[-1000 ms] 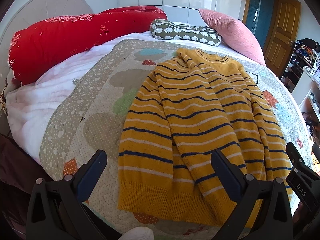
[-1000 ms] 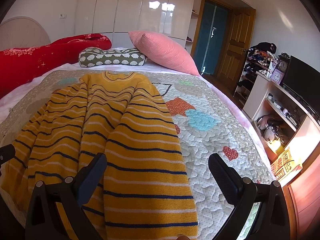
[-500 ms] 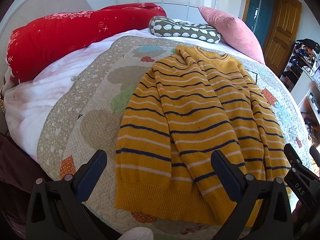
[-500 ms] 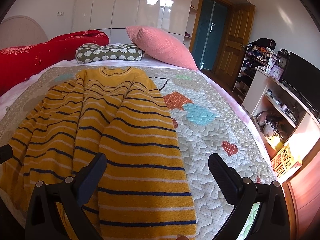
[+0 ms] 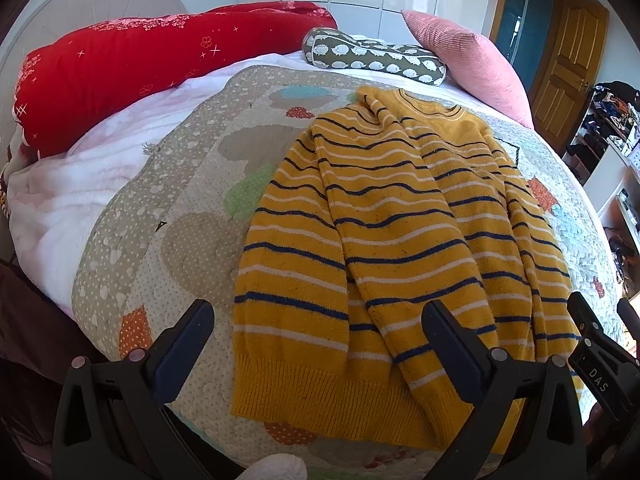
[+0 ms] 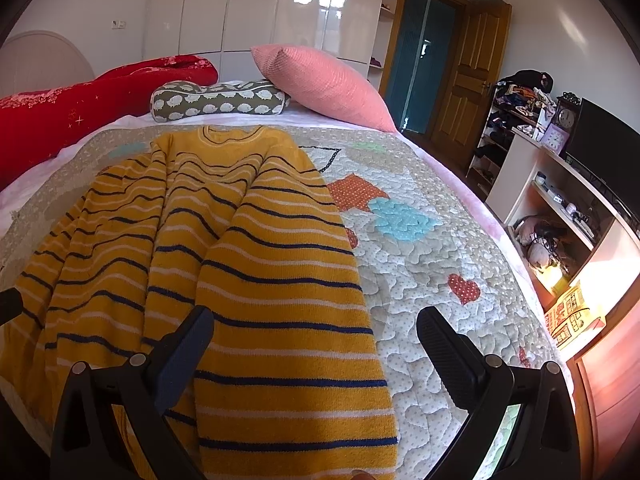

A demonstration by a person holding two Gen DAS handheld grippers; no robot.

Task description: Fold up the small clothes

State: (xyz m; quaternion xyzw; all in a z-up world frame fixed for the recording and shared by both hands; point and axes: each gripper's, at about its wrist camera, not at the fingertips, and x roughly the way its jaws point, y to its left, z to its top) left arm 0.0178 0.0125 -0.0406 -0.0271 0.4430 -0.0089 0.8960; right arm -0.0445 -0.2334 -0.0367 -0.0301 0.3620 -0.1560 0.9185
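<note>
Striped sweater (image 5: 384, 240) at bed (image 6: 420, 248) near edge, sleeves folded inward, now viewed closer; left tool (image 5: 316, 340) and right tool (image 6: 316, 340) spread, empty, poised for hem fold.

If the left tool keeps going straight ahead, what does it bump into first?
Probably the yellow striped sweater. The left tool is open, pointing over the sweater's hem on the quilt. Depth is hard to judge.
</note>
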